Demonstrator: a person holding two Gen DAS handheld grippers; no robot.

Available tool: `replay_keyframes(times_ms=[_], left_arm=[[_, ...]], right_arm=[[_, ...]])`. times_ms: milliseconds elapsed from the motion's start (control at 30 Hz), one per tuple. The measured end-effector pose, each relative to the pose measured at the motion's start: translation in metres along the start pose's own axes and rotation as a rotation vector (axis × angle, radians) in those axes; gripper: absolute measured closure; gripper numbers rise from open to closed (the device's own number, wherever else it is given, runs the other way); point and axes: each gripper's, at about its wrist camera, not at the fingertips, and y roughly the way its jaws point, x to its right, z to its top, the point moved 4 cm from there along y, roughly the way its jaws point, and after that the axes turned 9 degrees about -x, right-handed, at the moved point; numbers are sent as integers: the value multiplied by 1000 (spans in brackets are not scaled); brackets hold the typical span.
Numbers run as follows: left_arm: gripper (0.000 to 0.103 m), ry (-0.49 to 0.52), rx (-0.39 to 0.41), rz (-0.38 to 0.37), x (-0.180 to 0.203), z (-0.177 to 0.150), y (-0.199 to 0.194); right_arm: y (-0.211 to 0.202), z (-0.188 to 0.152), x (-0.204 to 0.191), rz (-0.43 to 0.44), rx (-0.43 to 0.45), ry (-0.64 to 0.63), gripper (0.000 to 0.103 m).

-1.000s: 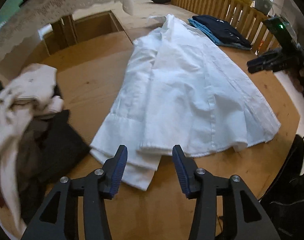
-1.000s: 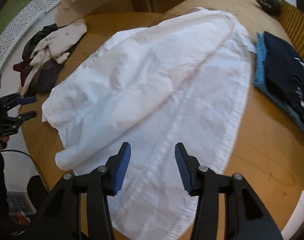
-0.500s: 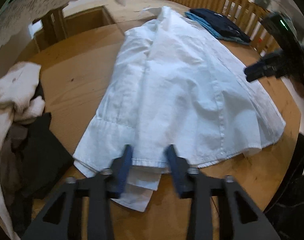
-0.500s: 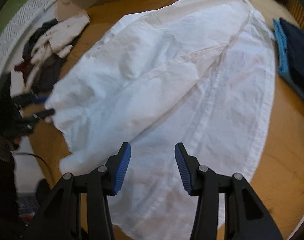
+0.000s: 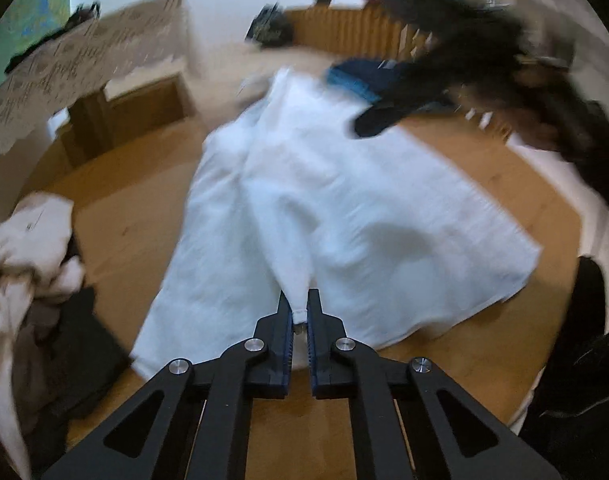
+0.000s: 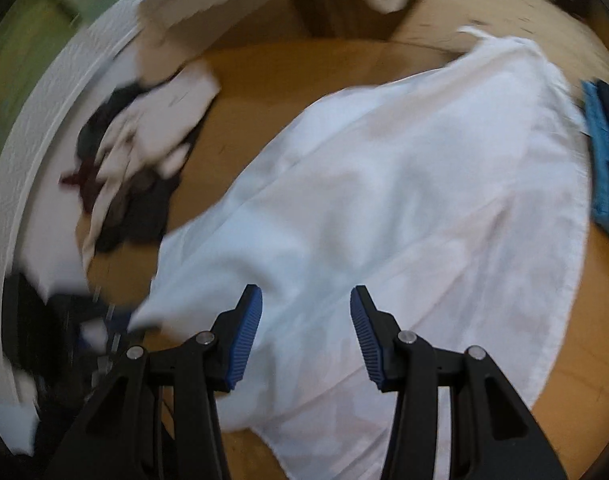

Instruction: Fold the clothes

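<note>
Item, left gripper (image 5: 299,312): I have its blue-padded fingers (image 5: 283,320) pinching a small tuck of hem on the large white woven cotton shirt (image 5: 344,208), the cloth drawn up into a peak between the pads; I judge this hold serves to lift one layer clear of the rest for a fold. Item, right gripper (image 6: 306,312): fingers spread wide, nothing between them, poised over the near part of the same shirt, likely placed to take a second hold or to steady the cloth. Item, the shirt: spread lengthwise over the round wooden tabletop (image 5: 484,168), collar end far from me, hem end near. Its near right corner lies close to the table rim; bare wood shows on both long sides. Item, loose heap of cream and dark unfolded garments (image 6: 144,152): at the left rim, apart from the shirt, so a leftward fold has limited room there. Item, flat stack of navy and blue folded clothes (image 6: 602,152): just beside the shirt's far right edge, crowding that side. Both views are blurred; finer seams I cannot make out.
</note>
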Motion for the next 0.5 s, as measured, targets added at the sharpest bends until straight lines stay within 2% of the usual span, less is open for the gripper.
replay_keyframes(times_ms=[67, 167, 333, 500], left_arm=[[98, 29, 41, -34, 18, 4, -3], [98, 66, 49, -89, 45, 3, 5], [98, 132, 26, -128, 78, 3, 23], [98, 172, 14, -133, 94, -2, 34]], right_arm=[[-7, 13, 8, -4, 5, 29, 57], [-13, 28, 18, -23, 2, 62, 57], [-3, 35, 28, -111, -45, 60, 57], [7, 43, 37, -200, -93, 59, 57]])
